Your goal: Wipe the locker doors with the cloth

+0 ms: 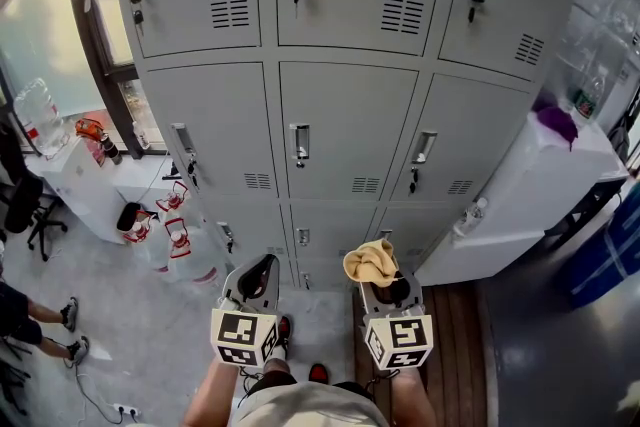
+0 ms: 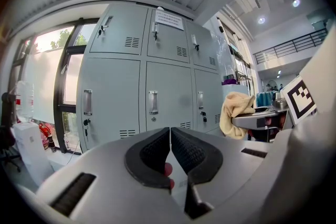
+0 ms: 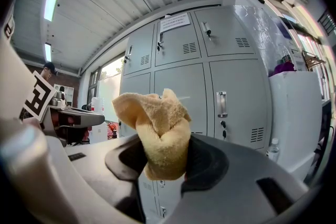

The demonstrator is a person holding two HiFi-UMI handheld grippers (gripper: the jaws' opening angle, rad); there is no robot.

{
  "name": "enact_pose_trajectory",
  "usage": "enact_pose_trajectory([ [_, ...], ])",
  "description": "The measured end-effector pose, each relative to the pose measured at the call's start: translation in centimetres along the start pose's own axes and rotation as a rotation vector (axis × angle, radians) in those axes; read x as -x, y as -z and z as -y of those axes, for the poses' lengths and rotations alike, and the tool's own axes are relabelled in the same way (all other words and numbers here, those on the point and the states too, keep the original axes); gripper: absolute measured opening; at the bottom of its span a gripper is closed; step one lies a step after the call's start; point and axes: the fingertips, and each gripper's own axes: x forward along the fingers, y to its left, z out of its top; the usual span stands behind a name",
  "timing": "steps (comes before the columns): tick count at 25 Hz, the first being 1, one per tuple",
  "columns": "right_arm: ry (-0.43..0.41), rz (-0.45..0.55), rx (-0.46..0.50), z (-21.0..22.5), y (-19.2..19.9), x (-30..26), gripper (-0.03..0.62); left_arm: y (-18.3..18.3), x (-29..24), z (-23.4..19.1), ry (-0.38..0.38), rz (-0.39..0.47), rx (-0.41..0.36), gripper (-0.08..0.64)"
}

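right gripper [image 1: 388, 283]: holds cloth [image 1: 370, 261] | left gripper [image 1: 258, 275]: beside it | locker doors [image 1: 345, 125]: ahead, untouched

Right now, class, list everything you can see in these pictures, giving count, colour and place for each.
lockers: one bank, three columns, grey, straight ahead
cloth: one, yellow, in right gripper
jugs: at least two, clear, red handles, floor left of lockers
cabinet: one, white, right of lockers
bottle: one, clear, by cabinet
window: one, dark-framed, left
chair: one, black, far left
bystander's legs: two, bare, bottom left
shoes: two, red, below grippers
left gripper: one, grey, shut, empty
right gripper: one, grey, shut on cloth
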Motion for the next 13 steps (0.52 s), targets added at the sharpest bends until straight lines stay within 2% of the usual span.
enact_pose_trajectory([
  [13,-0.003,-0.005,-0.004,-0.35,-0.07,0.03,0.183,-0.08,0.11,0.13,0.003,-0.003,-0.002,0.029],
])
